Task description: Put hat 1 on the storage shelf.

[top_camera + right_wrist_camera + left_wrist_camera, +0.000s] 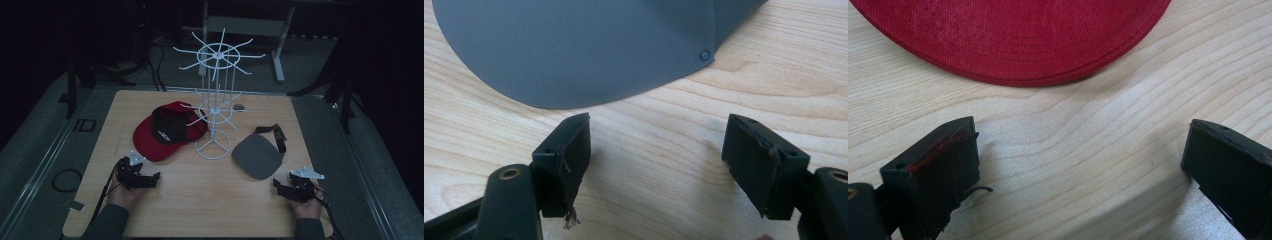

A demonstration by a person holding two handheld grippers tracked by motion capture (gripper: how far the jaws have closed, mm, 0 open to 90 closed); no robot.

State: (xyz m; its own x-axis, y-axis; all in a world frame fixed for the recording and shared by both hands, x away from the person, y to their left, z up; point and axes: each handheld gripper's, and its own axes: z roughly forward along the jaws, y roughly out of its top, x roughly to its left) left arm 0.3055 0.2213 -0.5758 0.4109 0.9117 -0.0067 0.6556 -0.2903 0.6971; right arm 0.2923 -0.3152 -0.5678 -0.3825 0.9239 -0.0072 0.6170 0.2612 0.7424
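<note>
The left gripper [150, 179] rests on the tabletop [210, 200], jaws spread and empty, with the red cap [155, 140] just beyond at its 12 o'clock. The cap looks light and soft; its stiff brim edge seems the best hold. At 3 o'clock, the right gripper [281, 187], likewise spread, faces the grey visor [257, 157], thin, smooth, probably slippery.

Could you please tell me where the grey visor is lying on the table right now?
In the high view the grey visor lies flat on the table's right half, just right of the white wire rack's base and ahead of the open right gripper.
</note>
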